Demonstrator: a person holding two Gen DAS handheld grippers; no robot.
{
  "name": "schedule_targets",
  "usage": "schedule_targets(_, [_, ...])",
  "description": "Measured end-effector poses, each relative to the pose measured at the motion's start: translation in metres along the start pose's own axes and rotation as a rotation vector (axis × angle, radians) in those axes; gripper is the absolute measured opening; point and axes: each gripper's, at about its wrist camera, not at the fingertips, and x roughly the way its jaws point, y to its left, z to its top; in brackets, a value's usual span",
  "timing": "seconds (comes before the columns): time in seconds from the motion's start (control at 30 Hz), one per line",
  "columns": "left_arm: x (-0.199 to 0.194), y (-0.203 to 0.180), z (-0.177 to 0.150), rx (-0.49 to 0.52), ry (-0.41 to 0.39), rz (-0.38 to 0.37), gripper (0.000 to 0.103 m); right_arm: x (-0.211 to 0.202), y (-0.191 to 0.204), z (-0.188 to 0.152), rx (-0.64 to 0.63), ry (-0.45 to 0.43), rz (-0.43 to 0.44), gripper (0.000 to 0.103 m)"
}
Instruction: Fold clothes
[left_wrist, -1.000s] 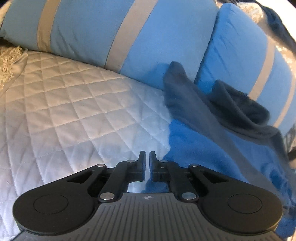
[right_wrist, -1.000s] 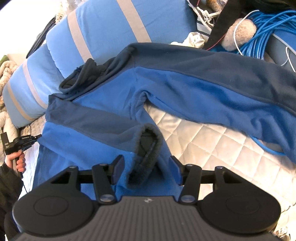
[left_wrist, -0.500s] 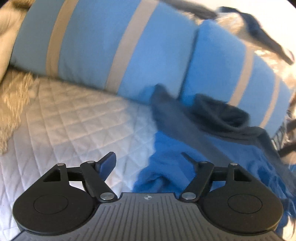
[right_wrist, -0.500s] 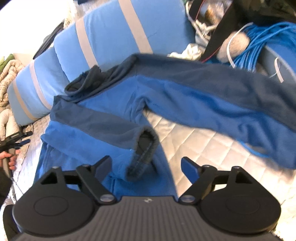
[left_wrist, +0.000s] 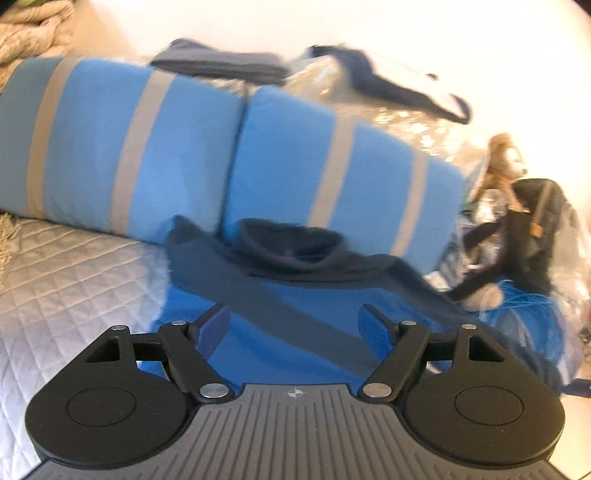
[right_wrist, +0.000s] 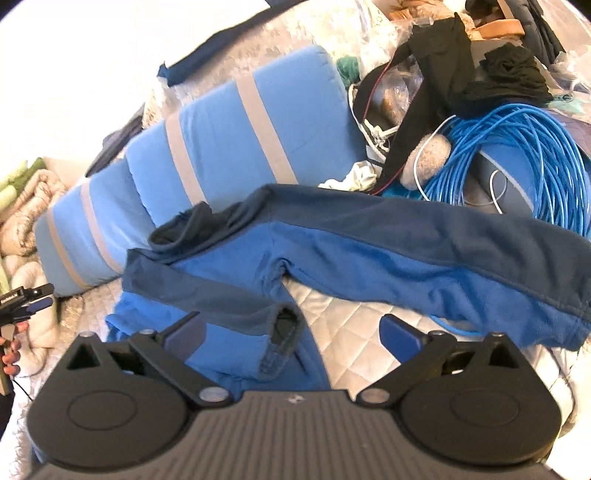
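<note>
Quilted white bedding (right_wrist: 354, 332) carries a two-tone blue fleece jacket (right_wrist: 369, 254), its collar against two light-blue striped pillows (right_wrist: 229, 140). One sleeve is folded across the body, its cuff (right_wrist: 280, 339) lying below and between the right gripper (right_wrist: 291, 332) jaws, which are opening wide and touch nothing. The left gripper (left_wrist: 295, 325) hovers over the jacket's chest, jaws apart and empty. A blue cable coil (right_wrist: 517, 155) lies beyond the other sleeve.

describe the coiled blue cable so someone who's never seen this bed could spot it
Start at the two striped blue pillows along the bed's head. Right of them lies a clutter pile; the cable is the big bright-blue loop of thin strands there, unlike the flat fleece sweater below it.
</note>
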Motion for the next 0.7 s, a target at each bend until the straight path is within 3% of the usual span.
schedule_targets(0.27, [-0.032, -0.032, -0.027, -0.102, -0.051, -0.106, 0.075, -0.026, 0.035, -0.007, -0.078, -0.031, 0.045, 0.103])
schedule_targets(0.47, [-0.05, -0.055, -0.043, -0.058, -0.051, -0.155, 0.075, -0.038, 0.051, -0.004, -0.089, -0.04, 0.052, 0.103])
schedule_targets(0.7, [-0.051, -0.069, -0.055, -0.02, -0.068, -0.164, 0.077, -0.064, 0.03, -0.011, -0.084, -0.077, 0.016, 0.103])
